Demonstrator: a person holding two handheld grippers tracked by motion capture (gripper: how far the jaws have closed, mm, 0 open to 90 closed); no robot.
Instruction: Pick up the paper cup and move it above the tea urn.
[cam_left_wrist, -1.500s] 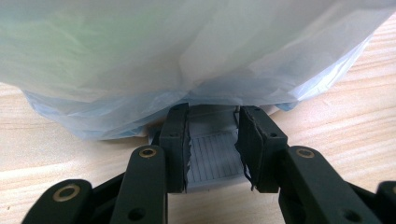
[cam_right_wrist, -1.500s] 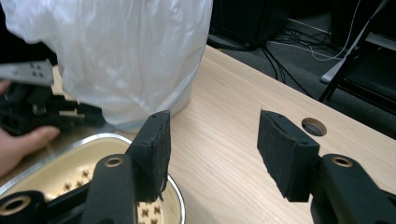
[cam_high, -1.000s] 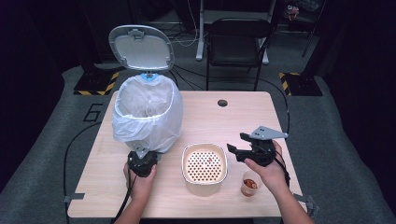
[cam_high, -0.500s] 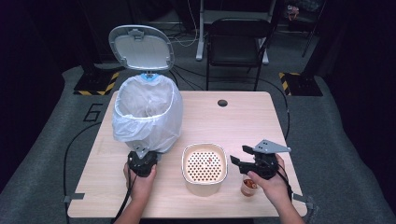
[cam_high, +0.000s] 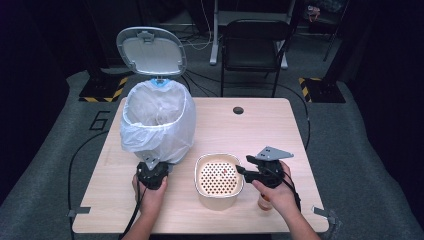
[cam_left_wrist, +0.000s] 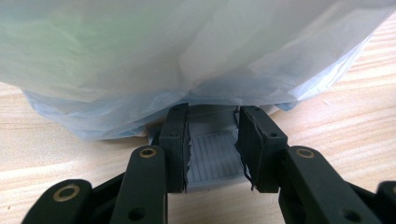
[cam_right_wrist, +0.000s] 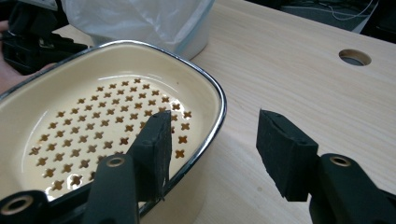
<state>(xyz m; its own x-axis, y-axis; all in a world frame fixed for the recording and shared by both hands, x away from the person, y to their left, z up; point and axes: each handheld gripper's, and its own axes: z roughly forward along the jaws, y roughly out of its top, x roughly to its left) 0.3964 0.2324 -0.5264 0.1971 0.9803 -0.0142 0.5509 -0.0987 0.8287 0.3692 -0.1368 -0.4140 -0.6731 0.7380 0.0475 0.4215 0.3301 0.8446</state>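
The left gripper (cam_high: 152, 172) is clamped on the grey ribbed pedal (cam_left_wrist: 212, 156) at the foot of the bin (cam_high: 158, 122), which stands at the tabletop's left edge wrapped in a white plastic liner — its lid (cam_high: 150, 50) is tipped up and open, so the pressing step looks done and is being held.

The strainer bowl (cam_high: 219, 179), cream with a pattern of cross-shaped holes, sits near the front edge, about midway along it. The right gripper (cam_right_wrist: 212, 144) straddles the bowl's right-hand rim: one jaw is inside the bowl, the other outside over the bare table (cam_high: 260, 130). Its jaws have just been closing, with the rim between them, but the pads do not yet press on it — a gap shows on the outer side.

So the grip on the bowl is not finished. What seems left: close on the rim, lift the bowl, carry it over to the open bin and tip it in. A small brownish cup (cam_high: 264, 202) sits under the right hand near the front edge.
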